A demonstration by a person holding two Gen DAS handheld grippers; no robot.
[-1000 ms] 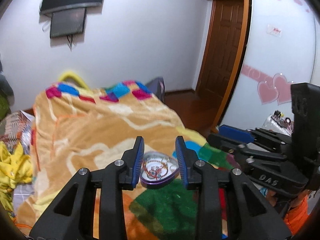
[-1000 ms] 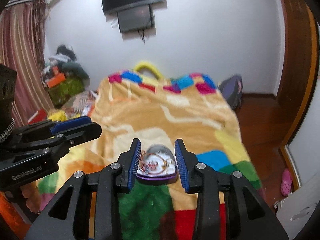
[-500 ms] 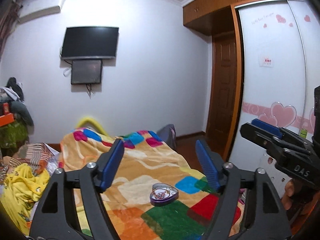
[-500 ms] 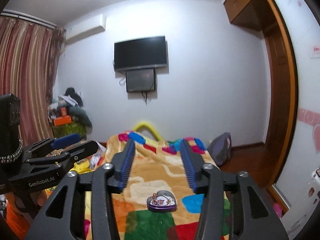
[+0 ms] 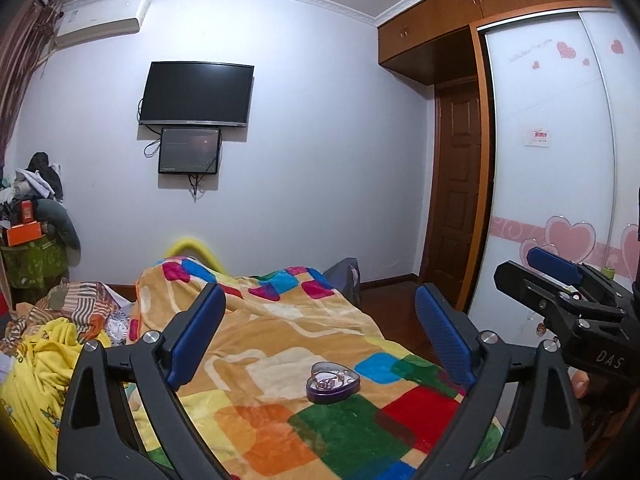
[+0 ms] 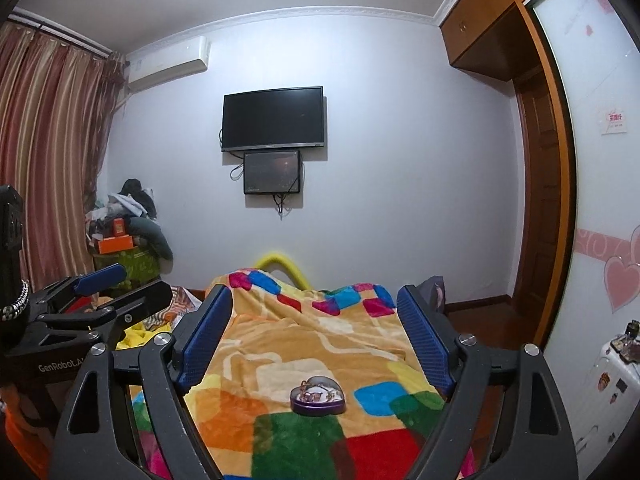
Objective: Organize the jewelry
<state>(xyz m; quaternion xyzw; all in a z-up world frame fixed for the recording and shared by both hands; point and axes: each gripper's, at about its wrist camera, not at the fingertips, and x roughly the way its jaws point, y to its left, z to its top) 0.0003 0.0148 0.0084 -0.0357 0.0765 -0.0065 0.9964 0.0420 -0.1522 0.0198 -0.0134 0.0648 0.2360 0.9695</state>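
A purple heart-shaped tin (image 5: 333,382) with thin jewelry lying in it sits on the colourful blanket (image 5: 280,332) of the bed. It also shows in the right wrist view (image 6: 317,398). My left gripper (image 5: 320,334) is wide open and empty, held back from and above the tin. My right gripper (image 6: 314,334) is wide open and empty too, also well back from the tin. The right gripper shows at the right edge of the left wrist view (image 5: 560,296); the left gripper shows at the left of the right wrist view (image 6: 100,292).
A heap of yellow and striped cloth (image 5: 44,344) lies left of the bed. A cluttered stand with an orange box (image 6: 116,244) is in the far left corner. A wardrobe with heart stickers (image 5: 560,200) and a wooden door (image 5: 456,208) are on the right.
Both grippers opened from nearly closed around the tin to wide open, and pulled back and up. The tin stays on the blanket, now farther away.
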